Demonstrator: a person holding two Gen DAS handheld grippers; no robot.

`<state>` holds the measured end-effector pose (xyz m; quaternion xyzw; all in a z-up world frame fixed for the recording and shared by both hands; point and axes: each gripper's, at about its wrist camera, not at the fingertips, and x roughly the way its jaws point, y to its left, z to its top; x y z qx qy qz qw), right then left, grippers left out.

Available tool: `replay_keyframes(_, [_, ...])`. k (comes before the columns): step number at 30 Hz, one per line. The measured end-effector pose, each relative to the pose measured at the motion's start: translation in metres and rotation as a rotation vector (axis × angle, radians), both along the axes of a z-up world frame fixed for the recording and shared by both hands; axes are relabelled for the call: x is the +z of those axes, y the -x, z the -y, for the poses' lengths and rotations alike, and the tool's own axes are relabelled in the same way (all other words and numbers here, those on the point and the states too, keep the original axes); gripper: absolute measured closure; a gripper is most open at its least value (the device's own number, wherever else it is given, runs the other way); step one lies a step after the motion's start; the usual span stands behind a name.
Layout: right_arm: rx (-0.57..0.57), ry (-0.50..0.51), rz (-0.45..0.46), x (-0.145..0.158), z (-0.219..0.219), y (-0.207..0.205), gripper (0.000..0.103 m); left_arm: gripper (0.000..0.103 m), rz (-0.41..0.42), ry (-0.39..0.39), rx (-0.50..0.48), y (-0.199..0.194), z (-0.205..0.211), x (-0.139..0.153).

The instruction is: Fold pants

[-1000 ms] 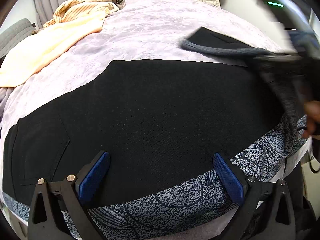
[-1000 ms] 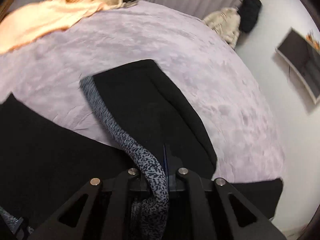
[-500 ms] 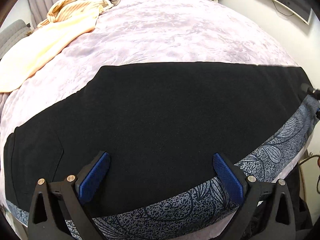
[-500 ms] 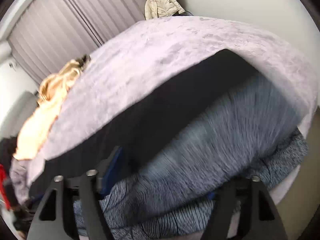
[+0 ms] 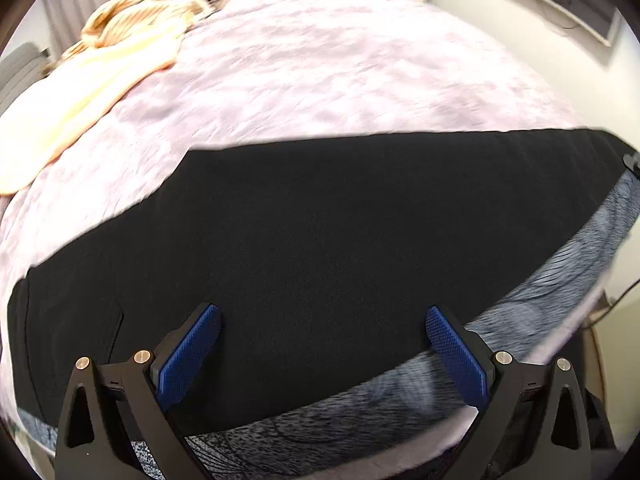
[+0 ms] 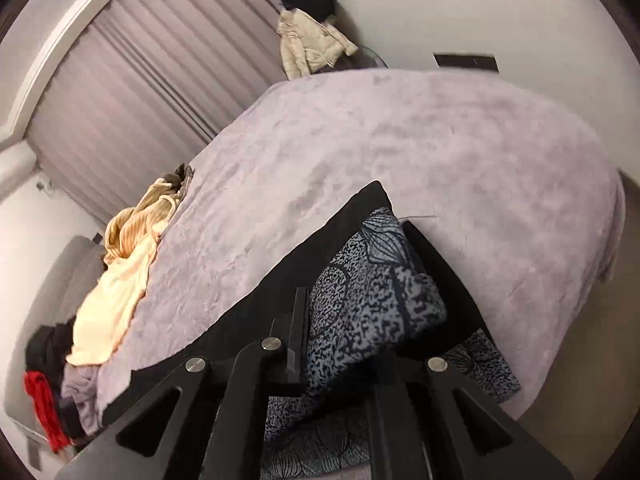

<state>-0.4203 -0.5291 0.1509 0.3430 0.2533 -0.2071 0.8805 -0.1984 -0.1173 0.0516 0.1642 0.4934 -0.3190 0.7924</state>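
Spread wide, the left gripper holds nothing; its two blue ribbed pads hang just above the near edge of the black, smooth-woven pants, with black cloth showing in the whole gap between them; whether the pads touch the fabric cannot be told. Those pants lie flat and stretched sideways across the near part of the lilac plush bedspread, the waist end with its pocket seam toward the left of the left wrist view; along their near edge runs a band of grey and navy leaf-printed fabric, blurred at the right. In the right wrist view, the right gripper has its fingers set apart with a thick bunch of that printed fabric filling the space between them; one finger lies against the left side of the bunch, the other is hidden behind it, so whether it is truly clamped cannot be told; black cloth frames the bunch on both sides and reaches a corner farther up the bed. A pale yellow garment lies crumpled at the far left of the bedspread, well apart from the pants; a beige padded jacket hangs by the pleated grey curtains.
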Motion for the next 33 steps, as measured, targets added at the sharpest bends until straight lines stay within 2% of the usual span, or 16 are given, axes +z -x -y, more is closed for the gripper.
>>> replay_keyframes(2, [0.010, 0.065, 0.010, 0.023, -0.019, 0.012, 0.097, 0.000, 0.006, 0.031, -0.046, 0.004, 0.002, 0.010])
replay_keyframes(5, [-0.004, 0.092, -0.027, 0.027, -0.026, 0.024, 0.096, 0.000, 0.018, 0.051, -0.110, 0.011, 0.007, 0.014])
replay_keyframes(10, [-0.044, 0.017, -0.230, -0.041, -0.004, 0.009, 0.095, 0.000, -0.024, -0.043, -0.120, 0.003, 0.023, -0.015])
replay_keyframes(13, [-0.056, -0.037, -0.189, -0.057, 0.005, 0.014, 0.090, 0.000, -0.009, -0.046, -0.105, 0.002, 0.023, -0.015])
replay_keyframes(15, [-0.078, -0.089, -0.164, -0.051, 0.013, 0.021, 0.078, 0.000, -0.006, -0.047, -0.091, 0.005, 0.023, -0.012])
replay_keyframes(16, [-0.106, -0.074, -0.173, -0.049, 0.017, 0.025, 0.071, 0.000, -0.003, -0.045, -0.084, 0.005, 0.022, -0.010])
replay_keyframes(17, [-0.156, -0.040, -0.193, -0.040, 0.018, 0.033, 0.056, 0.000, 0.000, -0.042, -0.078, 0.004, 0.022, -0.009])
replay_keyframes(18, [-0.218, -0.002, -0.220, -0.033, 0.017, 0.039, 0.033, 0.000, 0.004, -0.038, -0.073, 0.005, 0.023, -0.006])
replay_keyframes(19, [-0.300, 0.043, -0.244, -0.025, 0.017, 0.049, 0.025, 0.000, 0.008, -0.037, -0.067, 0.006, 0.022, -0.004])
replay_keyframes(20, [-0.378, 0.088, -0.240, -0.015, 0.014, 0.060, 0.022, 0.000, 0.011, -0.036, -0.059, 0.005, 0.021, 0.000])
replay_keyframes(22, [-0.419, 0.168, -0.188, 0.002, 0.001, 0.072, 0.022, 0.000, 0.018, -0.034, -0.039, 0.007, 0.018, 0.003])
replay_keyframes(24, [-0.269, 0.315, -0.192, 0.015, -0.030, 0.052, 0.022, 0.000, 0.014, -0.028, -0.032, 0.008, 0.023, 0.004])
replay_keyframes(27, [0.157, 0.492, -0.316, 0.003, -0.107, -0.017, 0.022, 0.000, -0.006, -0.037, -0.086, 0.020, 0.036, 0.001])
replay_keyframes(29, [0.361, 0.518, -0.329, -0.015, -0.156, -0.046, 0.022, 0.000, 0.009, -0.050, -0.132, 0.030, 0.039, 0.002])
replay_keyframes(31, [0.489, 0.474, -0.311, -0.033, -0.188, -0.060, 0.022, 0.000, 0.038, -0.053, -0.171, 0.042, 0.033, 0.004])
replay_keyframes(33, [0.563, 0.449, -0.312, -0.048, -0.210, -0.069, 0.022, 0.000, 0.077, -0.070, -0.179, 0.051, 0.024, 0.004])
